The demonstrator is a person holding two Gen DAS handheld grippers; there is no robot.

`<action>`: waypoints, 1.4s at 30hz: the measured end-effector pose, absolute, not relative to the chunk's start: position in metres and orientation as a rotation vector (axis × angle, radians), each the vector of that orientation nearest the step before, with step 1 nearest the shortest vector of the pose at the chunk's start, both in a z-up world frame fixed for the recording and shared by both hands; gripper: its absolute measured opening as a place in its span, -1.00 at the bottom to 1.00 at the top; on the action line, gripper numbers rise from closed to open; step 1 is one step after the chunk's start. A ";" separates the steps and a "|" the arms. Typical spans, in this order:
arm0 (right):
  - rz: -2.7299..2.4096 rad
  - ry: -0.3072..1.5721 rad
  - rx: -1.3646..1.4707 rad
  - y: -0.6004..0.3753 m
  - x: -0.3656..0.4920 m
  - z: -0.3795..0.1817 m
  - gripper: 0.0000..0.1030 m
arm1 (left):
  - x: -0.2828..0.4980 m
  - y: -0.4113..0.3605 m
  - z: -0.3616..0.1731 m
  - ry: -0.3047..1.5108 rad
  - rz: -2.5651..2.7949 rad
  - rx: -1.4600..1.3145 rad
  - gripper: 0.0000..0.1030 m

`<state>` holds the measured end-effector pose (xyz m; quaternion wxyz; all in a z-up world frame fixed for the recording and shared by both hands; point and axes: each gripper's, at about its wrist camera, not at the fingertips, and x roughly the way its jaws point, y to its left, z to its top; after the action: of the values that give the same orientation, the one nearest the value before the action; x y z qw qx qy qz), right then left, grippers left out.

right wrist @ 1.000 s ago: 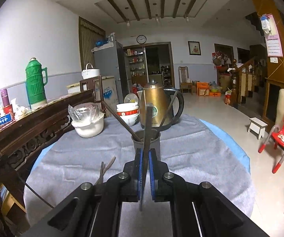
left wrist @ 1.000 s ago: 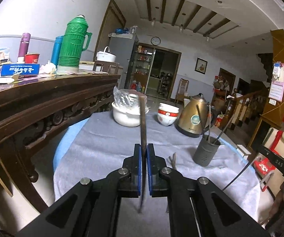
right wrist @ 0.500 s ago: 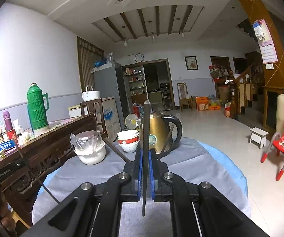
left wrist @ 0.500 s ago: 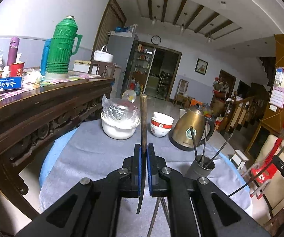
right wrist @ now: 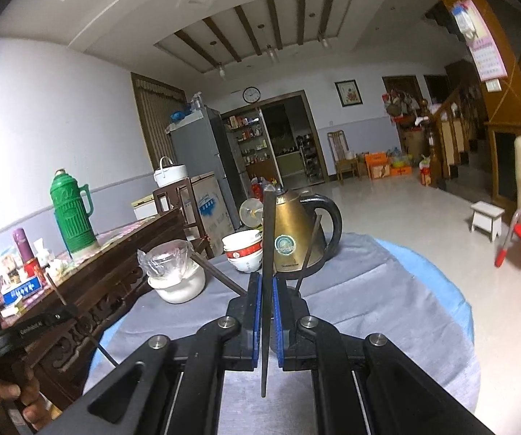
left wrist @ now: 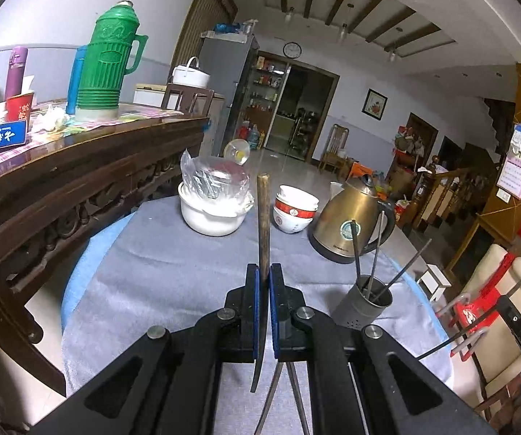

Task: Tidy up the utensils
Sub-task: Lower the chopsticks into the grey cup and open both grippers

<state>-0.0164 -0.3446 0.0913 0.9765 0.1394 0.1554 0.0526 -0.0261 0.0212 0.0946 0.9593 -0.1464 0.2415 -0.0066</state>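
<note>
**Two chopsticks held above the worktop, holder to the right**

Left to right in the left wrist view: a wooden sideboard [left wrist: 79,181] bearing a green thermos [left wrist: 110,61]; a white pot [left wrist: 211,214] capped with a plastic bag; stacked bowls [left wrist: 294,210]; a brass kettle [left wrist: 351,221]; and a grey utensil holder [left wrist: 365,302] with three chopsticks already leaning in it. All from the pot onward stand on the grey-clothed worktop [left wrist: 159,272]. The left tongs [left wrist: 265,311] are pressed together on a brown chopstick [left wrist: 263,217], which stands nearly upright with its tip hanging below the pads. More chopsticks [left wrist: 278,391] lie on the cloth beneath. In the right wrist view the right tongs [right wrist: 267,317] pinch a dark chopstick [right wrist: 267,246] in the same upright manner; the holder is hidden behind the tongs, only two leaning sticks showing.

Risks, as judged: each stick is gripped at a single narrow point, so it could pivot or slide through the pads. On lowering, a tip might strike the holder's rim or the sticks already inside and tip the light holder. The two tools could also cross near the opening.

Against the frame half a second earlier, the left view sits higher and nearer the holder, and the right view has risen so the holder no longer shows.
</note>
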 end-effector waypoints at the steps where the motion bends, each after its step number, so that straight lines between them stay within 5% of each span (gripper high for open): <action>1: 0.106 0.314 0.282 -0.344 -0.015 0.091 -0.87 | -0.025 0.022 0.095 0.491 -0.010 -0.296 -0.90; 31: 0.114 0.466 0.214 -0.315 0.038 0.042 -0.87 | 0.017 0.048 0.041 0.423 -0.034 -0.302 -0.89; 42: 0.094 0.280 0.249 -0.340 0.052 0.116 -0.87 | 0.017 0.035 0.121 0.298 -0.185 -0.413 -0.90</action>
<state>0.0517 -0.3397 0.1157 0.9814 0.1235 0.1391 0.0466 0.0172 0.0350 0.1213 0.9636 -0.2038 0.1470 -0.0913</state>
